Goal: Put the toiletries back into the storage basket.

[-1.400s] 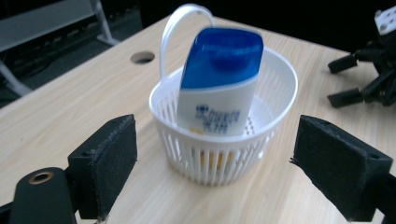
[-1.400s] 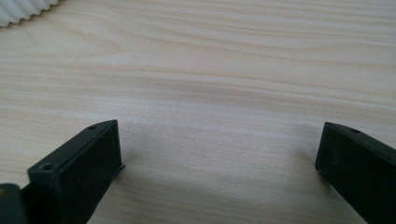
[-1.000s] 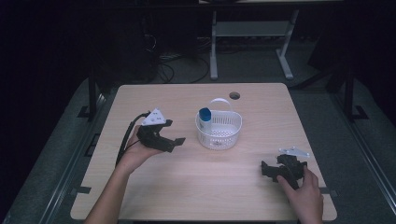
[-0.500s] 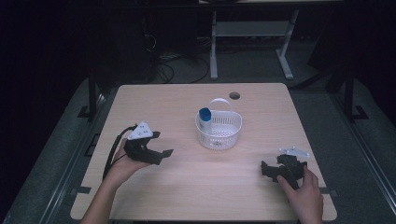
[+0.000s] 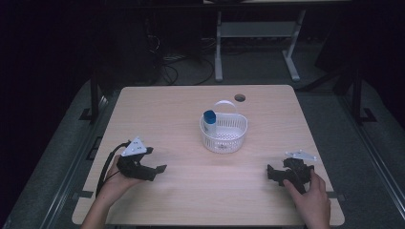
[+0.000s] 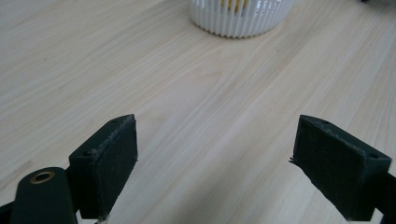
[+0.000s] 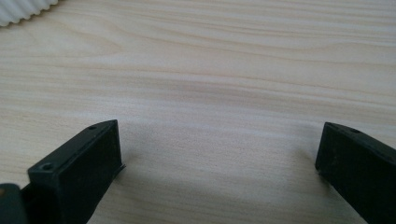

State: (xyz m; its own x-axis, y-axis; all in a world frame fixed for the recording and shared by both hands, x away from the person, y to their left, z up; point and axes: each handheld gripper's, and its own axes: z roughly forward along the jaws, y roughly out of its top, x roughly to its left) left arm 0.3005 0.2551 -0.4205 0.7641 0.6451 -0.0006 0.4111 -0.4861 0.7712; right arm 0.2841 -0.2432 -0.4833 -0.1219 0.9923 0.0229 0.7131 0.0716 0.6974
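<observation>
The white slotted basket (image 5: 223, 134) stands upright near the middle of the worktop (image 5: 191, 109), with a blue-capped bottle (image 5: 209, 122) upright inside it against the left wall. Judged from that, the placing looks finished and nothing seems left but to rest the tools.

The left gripper (image 5: 154, 164) sits low near the worktop's front left, its fingers (image 6: 109, 163) spread wide with only bare wood between them; in the left gripper view the basket (image 6: 240, 18) lies well ahead. The right gripper (image 5: 273, 172) rests near the front right corner, its fingers (image 7: 81, 170) likewise released and holding nothing.

Both grippers are well apart from the basket, with open wood all round it. The right hand (image 5: 313, 200) lies close to the front and right edges, so room there is tighter. A round cable hole (image 5: 239, 98) sits behind the basket.
</observation>
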